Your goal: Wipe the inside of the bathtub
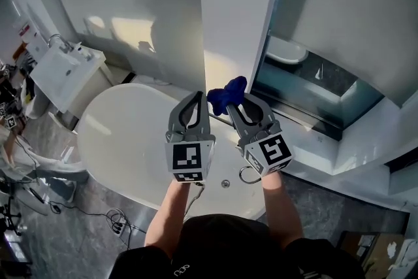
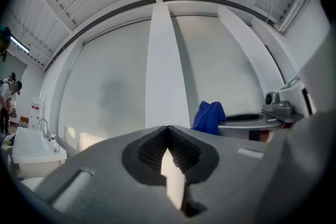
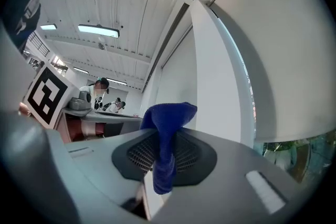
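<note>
The white oval bathtub point(image 1: 124, 134) lies below me with its drain point(image 1: 225, 183) near my arms. Both grippers are held up above its near end and point toward the wall. My right gripper point(image 1: 236, 101) is shut on a blue cloth point(image 1: 226, 93), which bunches above the tips. In the right gripper view the blue cloth point(image 3: 167, 128) is pinched between the jaws of that gripper point(image 3: 167, 136) and hangs down between them. My left gripper point(image 1: 196, 96) is shut with nothing in it; its tips point(image 2: 168, 127) meet. The blue cloth point(image 2: 209, 117) shows to its right.
A white pillar point(image 1: 235, 16) rises straight ahead of the grippers. To its right is a dark window recess point(image 1: 313, 88). A white washbasin with a tap point(image 1: 65, 72) stands at the left. Cables and a power strip point(image 1: 117, 225) lie on the grey floor at the lower left.
</note>
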Available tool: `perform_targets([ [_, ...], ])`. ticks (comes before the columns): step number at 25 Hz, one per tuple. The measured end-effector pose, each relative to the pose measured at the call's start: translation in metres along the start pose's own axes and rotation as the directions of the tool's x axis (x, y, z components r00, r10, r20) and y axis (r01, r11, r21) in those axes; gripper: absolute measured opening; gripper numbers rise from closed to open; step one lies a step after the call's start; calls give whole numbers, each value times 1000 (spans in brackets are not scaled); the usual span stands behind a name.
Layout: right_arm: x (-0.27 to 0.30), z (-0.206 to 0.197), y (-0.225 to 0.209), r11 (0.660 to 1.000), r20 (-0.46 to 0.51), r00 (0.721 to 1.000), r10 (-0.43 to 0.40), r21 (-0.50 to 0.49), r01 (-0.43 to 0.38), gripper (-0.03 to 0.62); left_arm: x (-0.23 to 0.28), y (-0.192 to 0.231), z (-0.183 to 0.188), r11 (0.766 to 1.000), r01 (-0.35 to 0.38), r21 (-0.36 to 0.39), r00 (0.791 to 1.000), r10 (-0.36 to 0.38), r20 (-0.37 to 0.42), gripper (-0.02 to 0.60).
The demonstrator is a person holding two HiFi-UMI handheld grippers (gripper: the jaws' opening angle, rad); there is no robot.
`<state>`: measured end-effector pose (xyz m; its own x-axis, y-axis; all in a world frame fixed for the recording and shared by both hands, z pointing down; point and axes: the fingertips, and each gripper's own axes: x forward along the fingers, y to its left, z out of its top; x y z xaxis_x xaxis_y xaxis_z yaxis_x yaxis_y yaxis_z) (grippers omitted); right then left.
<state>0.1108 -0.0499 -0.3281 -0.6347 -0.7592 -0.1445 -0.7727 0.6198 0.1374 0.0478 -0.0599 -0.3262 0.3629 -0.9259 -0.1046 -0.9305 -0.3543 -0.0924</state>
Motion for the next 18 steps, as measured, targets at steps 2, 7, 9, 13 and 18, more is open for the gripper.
perform_targets([
  [2, -1, 0, -2, 1000, 2, 1000, -9, 14, 9, 64, 2, -1, -3, 1000, -2, -17, 1000, 2, -7, 2],
  [7, -2, -2, 3, 1000, -4, 1000, -5, 22, 5, 64, -1, 0, -3, 1000, -5, -22, 1000, 5, -10, 2],
  [9, -3, -4, 4, 1000, -6, 1000, -1, 24, 1, 64, -2, -1, -2, 1000, -8, -17, 1000, 8, -6, 2],
  [13, -4, -3, 8, 999, 12, 1000, -10, 53, 9, 64, -10, 1, 1, 1000, -18, 7, 1000, 18, -11, 2],
  [18, 0, -3, 11, 999, 19, 1000, 14, 41, -15, 64, -12, 12, -3, 999, -50, 13, 998, 50, -27, 2],
])
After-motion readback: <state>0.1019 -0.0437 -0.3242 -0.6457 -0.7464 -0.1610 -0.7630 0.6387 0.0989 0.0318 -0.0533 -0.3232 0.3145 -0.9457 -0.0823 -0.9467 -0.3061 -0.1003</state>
